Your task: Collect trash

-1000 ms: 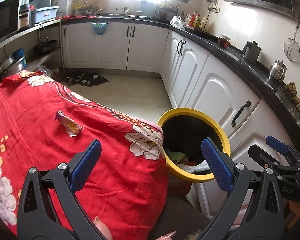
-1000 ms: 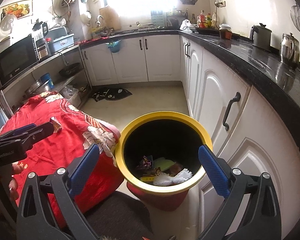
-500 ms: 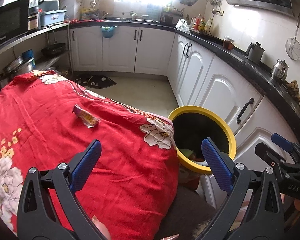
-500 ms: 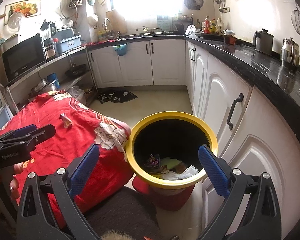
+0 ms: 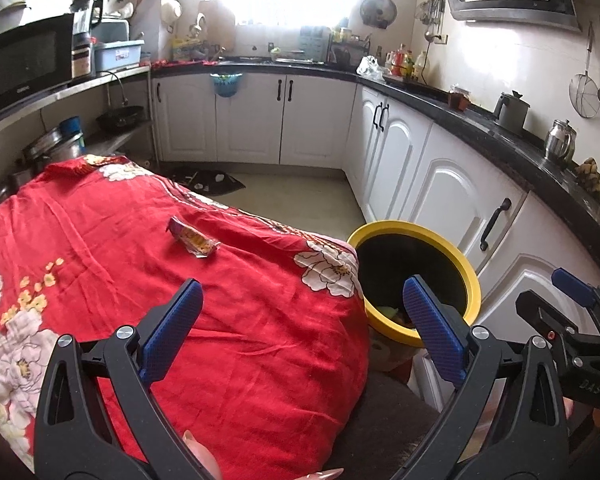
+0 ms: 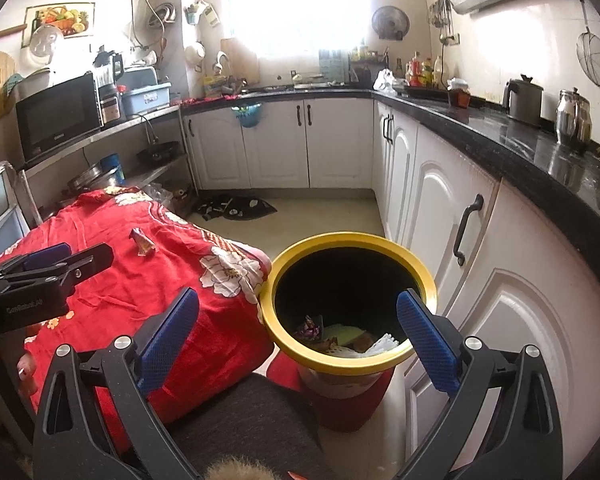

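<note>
Both tools, left tool [image 5: 300, 320] and right tool [image 6: 296, 328], hover spread wide and empty; a crinkled yellow-and-purple snack wrapper [image 5: 194, 242] lies on the red floral-clothed tabletop [image 5: 100, 240], apparently next for the yellow-rimmed round bin [image 6: 350, 300] alongside, already holding scraps.

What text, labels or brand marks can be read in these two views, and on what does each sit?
"DAS": on the black body of the right gripper, left wrist view.
"CasRobot.AI", roughly, blurred: on the black body of the left gripper, right wrist view.
Too small or blurred to read: the brand on the black microwave, the label on the blue plastic bin, the print on the crumpled snack wrapper.
</note>
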Tool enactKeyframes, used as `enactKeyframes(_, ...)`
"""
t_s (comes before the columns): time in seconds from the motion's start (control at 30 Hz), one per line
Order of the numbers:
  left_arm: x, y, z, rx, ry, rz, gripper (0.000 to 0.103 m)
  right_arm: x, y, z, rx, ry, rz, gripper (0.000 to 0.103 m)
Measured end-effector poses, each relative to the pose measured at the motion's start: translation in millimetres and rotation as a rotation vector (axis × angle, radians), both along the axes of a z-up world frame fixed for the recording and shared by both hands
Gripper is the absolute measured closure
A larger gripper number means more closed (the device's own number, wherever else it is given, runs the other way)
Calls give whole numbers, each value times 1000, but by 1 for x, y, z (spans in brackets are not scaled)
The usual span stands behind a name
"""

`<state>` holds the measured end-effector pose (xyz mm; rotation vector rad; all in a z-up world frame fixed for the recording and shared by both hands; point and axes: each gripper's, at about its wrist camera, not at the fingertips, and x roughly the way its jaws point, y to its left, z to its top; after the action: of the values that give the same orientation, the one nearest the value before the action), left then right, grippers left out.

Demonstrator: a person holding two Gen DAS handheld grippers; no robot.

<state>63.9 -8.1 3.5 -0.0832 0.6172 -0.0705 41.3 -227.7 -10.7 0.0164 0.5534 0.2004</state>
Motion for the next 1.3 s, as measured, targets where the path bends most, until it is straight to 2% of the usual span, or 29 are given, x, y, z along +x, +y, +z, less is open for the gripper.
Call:
enactKeyframes(0.77, -37, -5, 4, -22, -156, -12, 11, -37, -1, 0, 35, -170, -41, 6)
enactKeyframes(1.17, -61, -9, -4, -4, -242, -17, 11, -70, -1, -2, 40, -348, -55, 6)
enactKeyframes(1.3, -66, -8, -9, -17, -252, -19, 11, -72, 1, -10, 49, -338, -47, 6)
